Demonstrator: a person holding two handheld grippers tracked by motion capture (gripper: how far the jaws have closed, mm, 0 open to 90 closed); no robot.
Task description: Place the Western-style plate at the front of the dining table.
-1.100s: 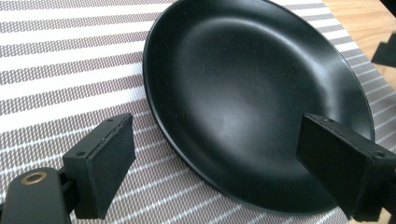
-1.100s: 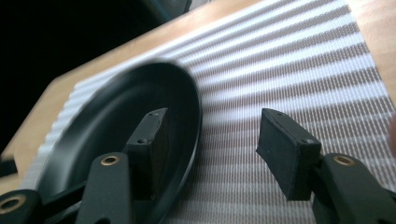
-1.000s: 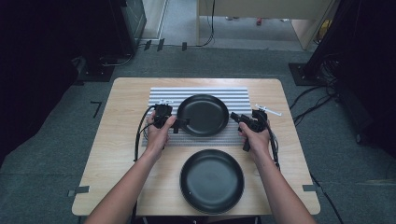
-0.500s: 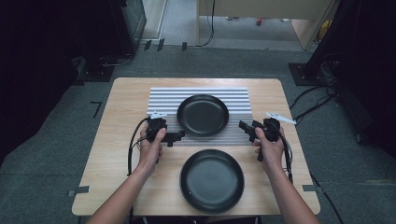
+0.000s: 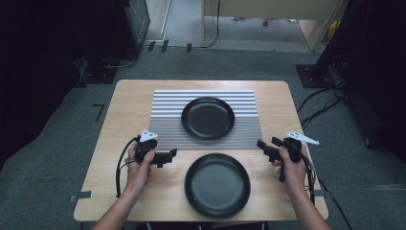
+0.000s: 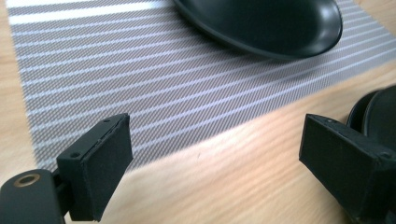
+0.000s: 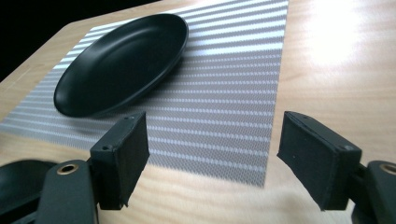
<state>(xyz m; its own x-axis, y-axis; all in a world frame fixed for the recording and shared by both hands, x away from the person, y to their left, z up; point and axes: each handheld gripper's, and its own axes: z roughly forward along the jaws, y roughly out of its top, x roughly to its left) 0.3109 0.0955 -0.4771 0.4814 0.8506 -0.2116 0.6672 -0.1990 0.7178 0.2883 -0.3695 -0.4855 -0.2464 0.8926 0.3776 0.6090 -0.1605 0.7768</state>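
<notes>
A black plate [image 5: 208,118] lies on the grey striped mat [image 5: 165,117] in the middle of the table. A second black plate [image 5: 217,185] sits on bare wood near the front edge. My left gripper [image 5: 171,155] is open just left of the near plate and points right, nothing between its jaws. In the left gripper view the open left gripper [image 6: 215,135] faces the mat's edge, with the far plate [image 6: 266,23] above and the near plate [image 6: 373,112] at right. My right gripper [image 5: 262,143] is right of the near plate; its jaws have just been opening and hold nothing.
The wooden table [image 5: 124,110] has bare room along both sides of the mat. Cables [image 5: 119,167] trail from each gripper toward the front edge. Grey carpet, dark equipment and floor cables surround the table.
Both hands have drawn back from the sides of the far plate toward the person. They now flank the near plate. Both plates stayed where they were.
</notes>
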